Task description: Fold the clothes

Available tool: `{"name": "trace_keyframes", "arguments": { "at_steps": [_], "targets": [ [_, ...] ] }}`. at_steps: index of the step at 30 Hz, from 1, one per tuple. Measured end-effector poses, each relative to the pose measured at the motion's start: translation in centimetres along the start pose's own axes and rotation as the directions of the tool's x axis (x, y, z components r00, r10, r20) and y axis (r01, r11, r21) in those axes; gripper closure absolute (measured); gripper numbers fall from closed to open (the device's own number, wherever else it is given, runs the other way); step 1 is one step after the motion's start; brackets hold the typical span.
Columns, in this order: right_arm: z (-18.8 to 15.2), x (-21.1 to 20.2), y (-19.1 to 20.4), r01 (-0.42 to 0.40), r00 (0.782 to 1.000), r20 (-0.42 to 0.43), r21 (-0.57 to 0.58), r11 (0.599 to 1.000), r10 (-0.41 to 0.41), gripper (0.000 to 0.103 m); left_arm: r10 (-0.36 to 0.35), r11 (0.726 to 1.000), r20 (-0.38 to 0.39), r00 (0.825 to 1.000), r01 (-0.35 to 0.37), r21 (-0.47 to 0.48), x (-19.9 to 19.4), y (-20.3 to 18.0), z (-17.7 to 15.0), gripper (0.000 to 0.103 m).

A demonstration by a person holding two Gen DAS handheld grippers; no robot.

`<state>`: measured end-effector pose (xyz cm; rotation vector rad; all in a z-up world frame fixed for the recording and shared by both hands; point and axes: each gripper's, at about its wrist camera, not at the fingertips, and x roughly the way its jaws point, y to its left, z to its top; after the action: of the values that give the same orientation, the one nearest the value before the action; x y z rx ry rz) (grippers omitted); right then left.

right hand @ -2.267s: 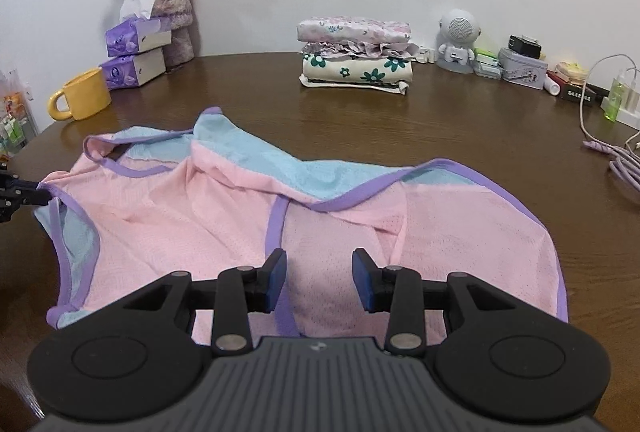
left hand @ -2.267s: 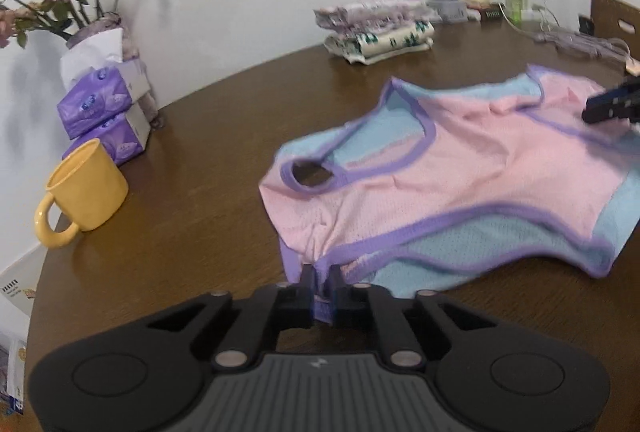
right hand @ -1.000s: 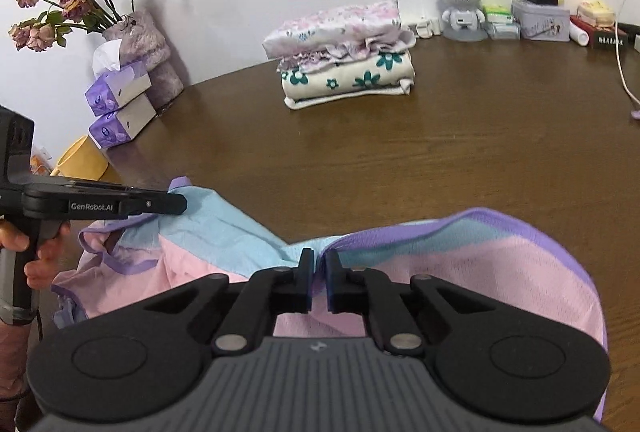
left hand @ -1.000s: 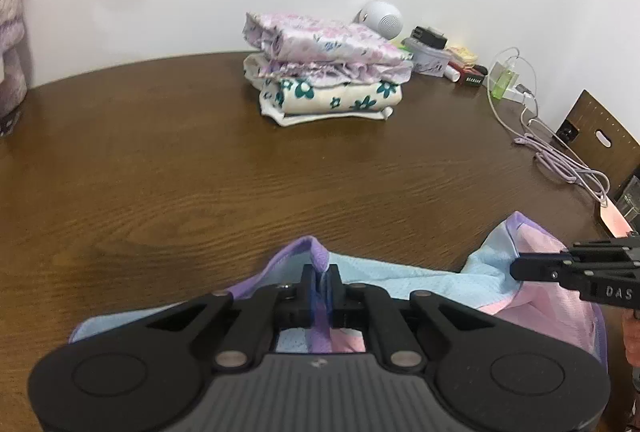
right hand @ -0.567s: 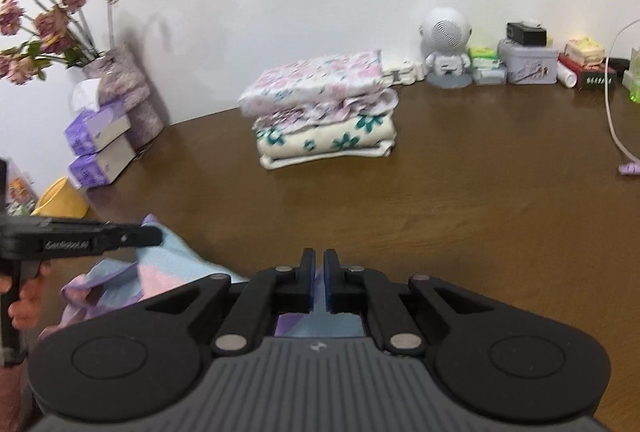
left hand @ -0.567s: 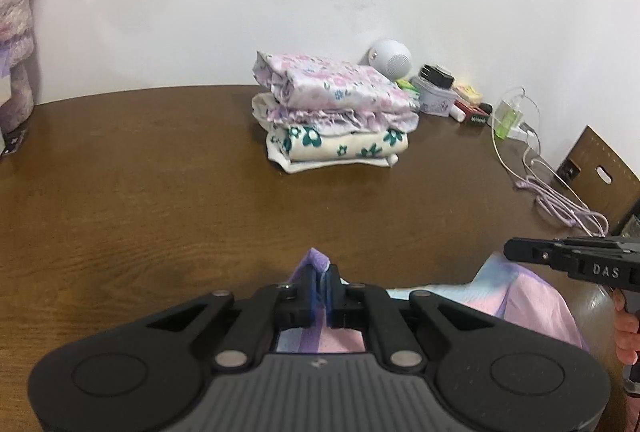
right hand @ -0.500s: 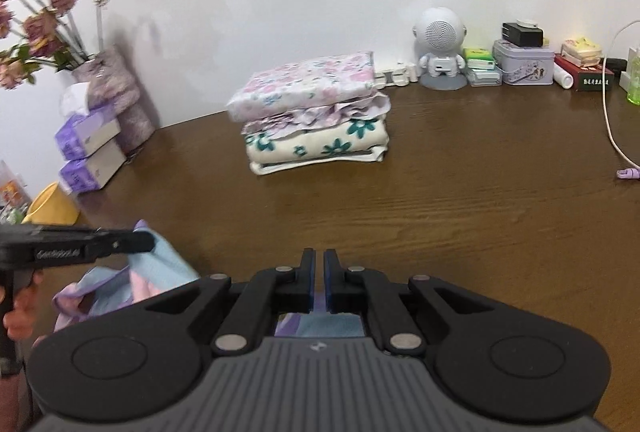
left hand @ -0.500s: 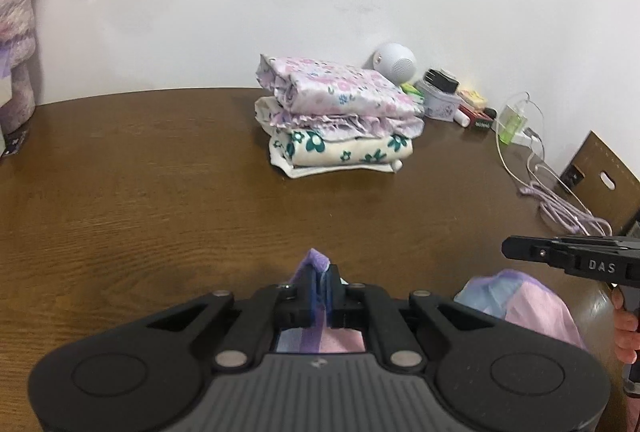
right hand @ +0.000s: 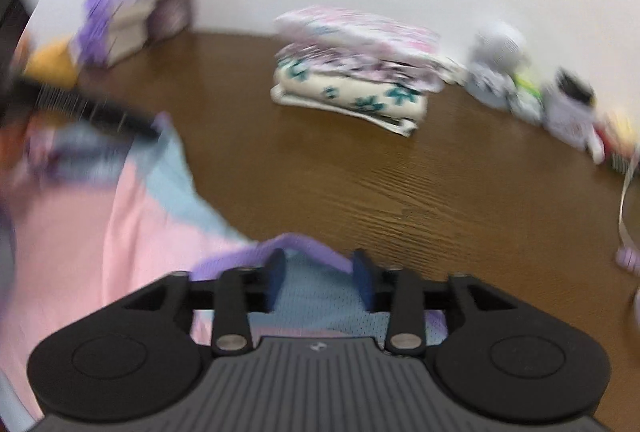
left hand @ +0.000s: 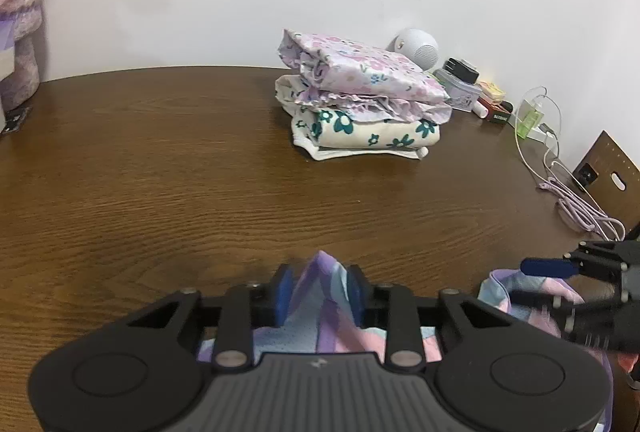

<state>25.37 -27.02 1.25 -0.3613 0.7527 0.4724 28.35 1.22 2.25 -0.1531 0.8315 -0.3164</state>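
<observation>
A pink and light-blue mesh garment (left hand: pixel 320 274) with purple trim lies bunched at the near edge of the brown table (left hand: pixel 200 172). My left gripper (left hand: pixel 319 290) has its jaws opening. A peaked fold of the garment stands loose between its blue pads. In the blurred right wrist view my right gripper (right hand: pixel 319 280) is opening too, with the purple-trimmed edge of the garment (right hand: pixel 132 232) under and between its pads. The right gripper's fingers (left hand: pixel 548 267) show at the right of the left view, beside another garment corner. The left gripper's fingers (right hand: pixel 88 110) are a dark smear at the left.
A stack of folded floral clothes (left hand: pixel 360 112) sits mid-table toward the wall. A white round speaker (left hand: pixel 416 50), small boxes and a coiled cable (left hand: pixel 580 208) lie to the right. Tissue packs (right hand: pixel 116 20) and a yellow mug (right hand: pixel 52 62) stand at the left.
Both grippers were shut on the garment's edge; their jaws have now parted and the cloth sits loose between them. The right view has rolled and blurred.
</observation>
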Motion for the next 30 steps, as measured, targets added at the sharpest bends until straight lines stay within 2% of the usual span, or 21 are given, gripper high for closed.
{"name": "trace_keyframes", "arguments": {
  "at_steps": [4, 7, 8, 9, 10, 11, 16, 20, 30],
  "targets": [
    [0.1, 1.2, 2.0, 0.073, 0.997, 0.009, -0.171, 0.983, -0.072, 0.059, -0.01, 1.0, -0.005, 1.0, 0.009, -0.007, 0.6, -0.1, 0.1, 0.07],
    [0.4, 2.1, 1.6, 0.059, 0.998, 0.019, -0.163, 0.985, -0.056, 0.06, -0.012, 1.0, -0.015, 1.0, 0.012, -0.008, 1.1, -0.1, 0.1, 0.074],
    [0.5, 2.2, 1.3, 0.042, 0.999, 0.018, -0.141, 0.989, -0.04, 0.065, -0.011, 1.0, -0.018, 1.0, 0.011, -0.008, 1.3, -0.1, 0.0, 0.077],
    [0.6, 2.2, 0.9, 0.026, 1.0, 0.017, -0.119, 0.993, -0.024, 0.074, -0.017, 1.0, -0.024, 1.0, 0.016, -0.006, 1.5, 0.0, -0.1, 0.09],
    [0.7, 2.3, 0.5, 0.011, 1.0, 0.017, -0.094, 0.996, -0.009, 0.092, -0.02, 1.0, -0.025, 0.999, 0.02, -0.005, 1.6, 0.0, -0.2, 0.097],
    [0.7, 2.3, 0.1, 0.003, 1.0, 0.02, -0.065, 0.998, -0.002, 0.096, -0.022, 1.0, -0.025, 0.999, 0.022, -0.004, 1.6, 0.1, -0.3, 0.097],
    [0.8, 1.4, -2.8, -0.046, 0.998, 0.055, 0.083, 0.996, 0.041, 0.097, -0.023, 1.0, -0.006, 1.0, 0.023, -0.002, 1.4, 0.1, -0.5, 0.1],
    [1.3, 1.2, -4.7, -0.038, 0.997, 0.074, 0.155, 0.987, 0.026, 0.097, -0.018, 1.0, 0.008, 1.0, 0.018, -0.008, 1.5, 0.1, -0.4, 0.1],
    [2.0, 4.1, -6.6, 0.041, 0.998, 0.032, 0.21, 0.977, -0.049, 0.097, 0.016, 0.999, 0.049, 0.999, -0.014, -0.04, 2.2, 0.3, 0.2, 0.098]
  ]
}}
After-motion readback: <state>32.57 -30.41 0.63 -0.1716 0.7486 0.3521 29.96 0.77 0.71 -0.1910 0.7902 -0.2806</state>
